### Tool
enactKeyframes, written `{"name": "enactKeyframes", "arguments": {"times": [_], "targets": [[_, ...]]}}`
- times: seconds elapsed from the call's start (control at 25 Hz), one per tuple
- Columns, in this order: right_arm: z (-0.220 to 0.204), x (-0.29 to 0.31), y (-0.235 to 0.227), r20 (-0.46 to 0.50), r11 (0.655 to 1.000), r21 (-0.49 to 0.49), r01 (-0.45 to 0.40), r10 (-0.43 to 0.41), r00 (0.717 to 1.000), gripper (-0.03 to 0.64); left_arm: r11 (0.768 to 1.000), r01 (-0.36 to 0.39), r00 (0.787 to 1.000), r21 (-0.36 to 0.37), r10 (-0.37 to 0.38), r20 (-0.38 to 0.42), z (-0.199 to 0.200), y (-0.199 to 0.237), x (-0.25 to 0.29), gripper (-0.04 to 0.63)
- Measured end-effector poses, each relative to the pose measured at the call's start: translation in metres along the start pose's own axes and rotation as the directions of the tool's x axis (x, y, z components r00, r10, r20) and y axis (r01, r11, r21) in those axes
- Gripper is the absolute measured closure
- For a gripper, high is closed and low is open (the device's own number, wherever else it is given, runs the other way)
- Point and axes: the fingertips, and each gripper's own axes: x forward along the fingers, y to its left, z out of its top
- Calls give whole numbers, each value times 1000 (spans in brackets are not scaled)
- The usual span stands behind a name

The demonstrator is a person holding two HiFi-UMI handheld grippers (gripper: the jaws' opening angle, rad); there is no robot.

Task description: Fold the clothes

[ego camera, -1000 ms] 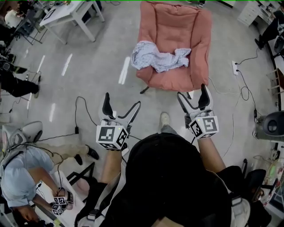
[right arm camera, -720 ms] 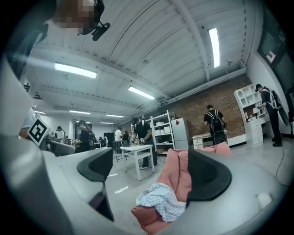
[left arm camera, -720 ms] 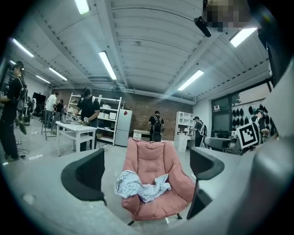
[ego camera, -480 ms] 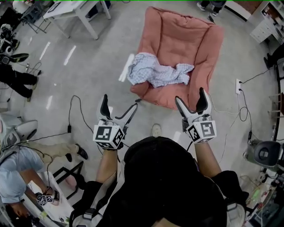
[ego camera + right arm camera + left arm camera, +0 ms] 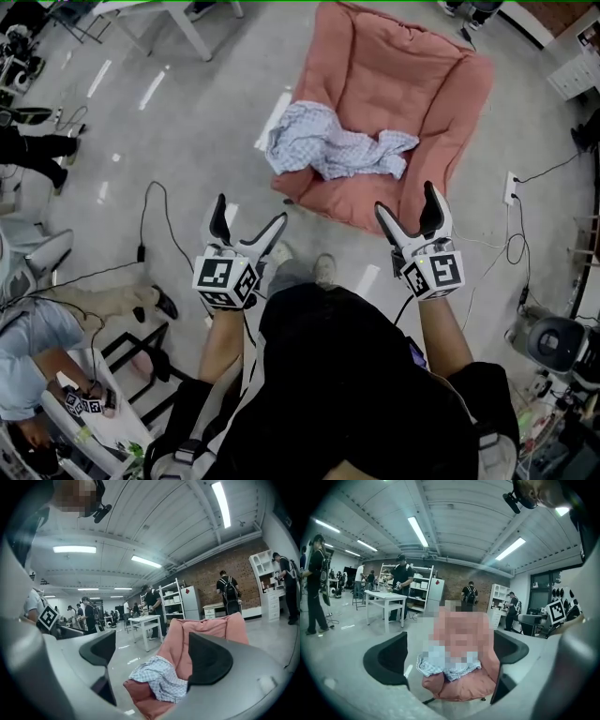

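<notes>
Cloth (image 5: 333,150) lying crumpled on chair (image 5: 398,70) seat
Left gripper (image 5: 248,214) and right gripper (image 5: 408,201) are hovering on the near side of the chair, jaws apart, gripping nothing, not touching the cloth

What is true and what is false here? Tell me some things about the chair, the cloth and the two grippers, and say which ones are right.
1. The cloth lies on the pink chair. True.
2. The left gripper is holding the cloth. False: its jaws are apart with nothing in them, and it is well short of the cloth.
3. The right gripper is open. True.
4. The cloth is neatly folded. False: it lies crumpled in a heap across the seat.
</notes>
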Motion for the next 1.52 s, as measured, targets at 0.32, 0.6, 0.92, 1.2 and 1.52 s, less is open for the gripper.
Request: {"name": "enactKeyframes", "arguments": {"times": [0.32,0.6,0.92,1.2,1.52], "targets": [[-15,59,19,-69,996,-32,-78,76,995,166,996,-24,998,-88,19,-60,-31,41,29,40],[-19,139,24,-101,986,-93,-138,128,987,173,995,-54,996,-84,47,-81,-25,88,67,40],[-72,206,22,-182,986,-100,-130,110,977,192,997,-2,977,-83,-15,-215,-77,128,126,81],[-129,200,12,-282,994,-48,-94,77,956,207,991,120,921,-61,-135,-366,-154,120,167,207],[-179,176,1,-371,998,-17,-58,48,927,215,984,172,861,-43,-172,-478,-226,116,191,300]]}}
